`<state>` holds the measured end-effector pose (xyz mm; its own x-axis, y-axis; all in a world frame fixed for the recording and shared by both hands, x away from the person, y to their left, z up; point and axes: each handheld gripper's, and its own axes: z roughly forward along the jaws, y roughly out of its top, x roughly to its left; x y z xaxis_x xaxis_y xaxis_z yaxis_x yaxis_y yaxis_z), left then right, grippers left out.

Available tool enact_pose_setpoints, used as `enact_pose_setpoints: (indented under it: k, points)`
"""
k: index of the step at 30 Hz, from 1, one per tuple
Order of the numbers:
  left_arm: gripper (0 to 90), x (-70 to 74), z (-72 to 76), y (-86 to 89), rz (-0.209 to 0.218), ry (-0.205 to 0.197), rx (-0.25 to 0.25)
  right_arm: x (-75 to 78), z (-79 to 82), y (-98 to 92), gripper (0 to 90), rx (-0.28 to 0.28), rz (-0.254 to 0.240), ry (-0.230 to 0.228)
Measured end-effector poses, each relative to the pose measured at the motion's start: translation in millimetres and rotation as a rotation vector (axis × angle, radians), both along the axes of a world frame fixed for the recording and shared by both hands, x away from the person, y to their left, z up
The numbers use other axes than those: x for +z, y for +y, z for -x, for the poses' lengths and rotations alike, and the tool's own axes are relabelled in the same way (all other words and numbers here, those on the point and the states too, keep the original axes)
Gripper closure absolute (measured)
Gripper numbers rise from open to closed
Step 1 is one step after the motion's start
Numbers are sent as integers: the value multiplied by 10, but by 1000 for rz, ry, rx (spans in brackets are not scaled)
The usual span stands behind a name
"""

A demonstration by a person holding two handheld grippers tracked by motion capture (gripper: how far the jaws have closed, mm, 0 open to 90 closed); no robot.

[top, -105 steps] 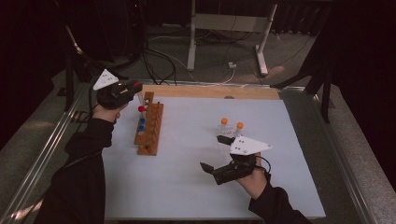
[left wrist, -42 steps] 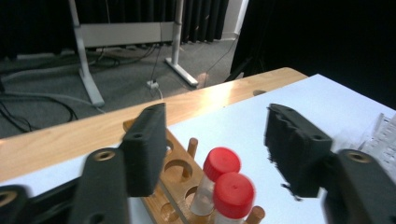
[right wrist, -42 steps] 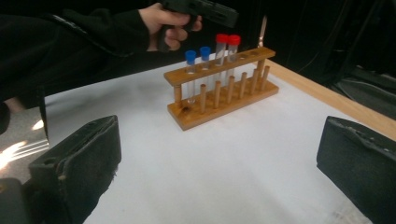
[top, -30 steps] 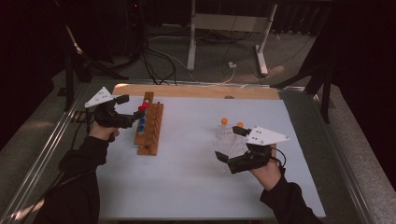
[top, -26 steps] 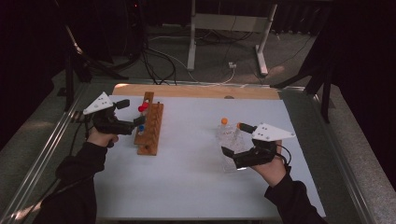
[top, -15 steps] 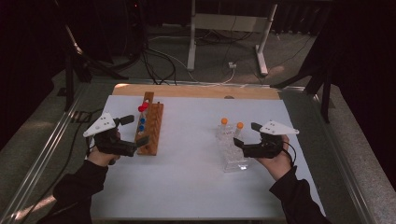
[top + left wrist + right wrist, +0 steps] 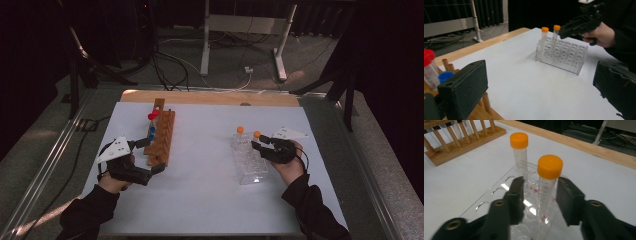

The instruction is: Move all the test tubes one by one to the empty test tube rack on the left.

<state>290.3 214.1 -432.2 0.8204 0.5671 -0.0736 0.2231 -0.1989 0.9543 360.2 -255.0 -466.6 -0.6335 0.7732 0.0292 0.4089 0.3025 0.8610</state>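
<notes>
The right gripper point(image 7: 540, 197) has its jaws around an orange-capped tube point(image 7: 547, 186) standing in the clear rack point(image 7: 499, 195); they have just been closing, a gap showing each side. The left gripper point(image 7: 150, 172) gapes wide beside the wooden rack point(image 7: 162, 135).

dim room, grey floor point(image 7: 45, 150) all around, black cables point(image 7: 170, 60) snaking over it, a white desk frame point(image 7: 240, 22) at the back and dark curtains point(image 7: 486, 11) behind everything

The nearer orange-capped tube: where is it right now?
In the right gripper view, the tube stands in the clear rack, between the right tongs, whose jaws have just been closing; the second tube stands behind.
</notes>
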Motion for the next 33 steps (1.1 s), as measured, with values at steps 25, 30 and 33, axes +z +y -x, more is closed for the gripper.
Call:
enact_pose_setpoints:
  k: [25, 30, 33]
  points:
    - [6, 129, 23, -30, 10, -8, -28, 588, 120, -43, 752, -2, 19, -127]
    - [6, 169, 30, -57, 14, -7, -38, 854, 224, -21, 752, 26, 9, -177]
    - [6, 191, 29, -84, 15, -3, -47, 978, 299, 44, 752, 65, 1, -194]
